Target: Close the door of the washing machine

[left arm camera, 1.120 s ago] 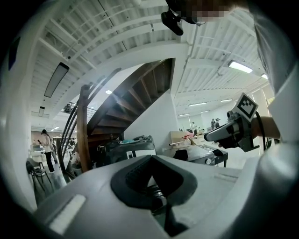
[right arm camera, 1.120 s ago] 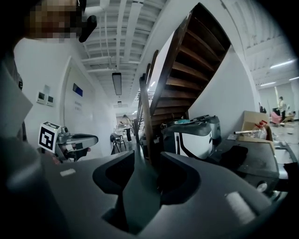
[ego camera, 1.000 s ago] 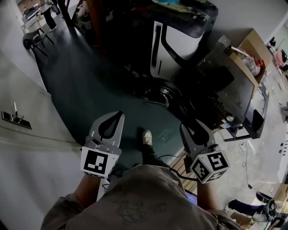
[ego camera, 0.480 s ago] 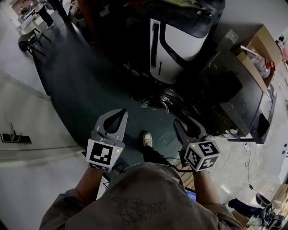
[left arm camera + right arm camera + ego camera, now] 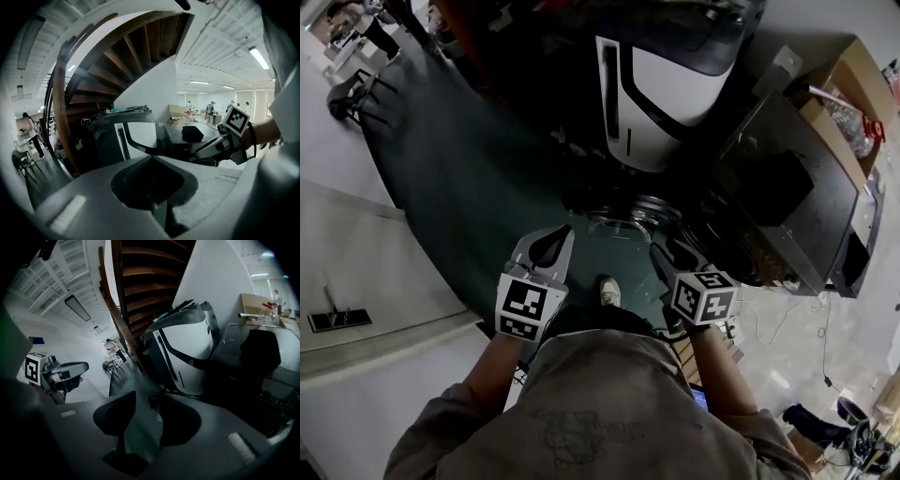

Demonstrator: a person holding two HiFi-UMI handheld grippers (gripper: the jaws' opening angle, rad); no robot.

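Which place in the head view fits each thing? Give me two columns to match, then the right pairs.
Things:
1. white-and-black washing machine
2. brown cardboard box
3. white shoe
4. black chair

Places in the head view:
A. far upper left
B. middle of the frame
C. upper right edge
D. top centre

Pairs: 1-D, 2-C, 3-B, 4-A

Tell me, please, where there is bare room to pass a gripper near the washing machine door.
Bare: the dark floor between the washing machine and the white wall, ahead of the left gripper. Crowded: right of the round door, where the right gripper sits close to the black cabinet.
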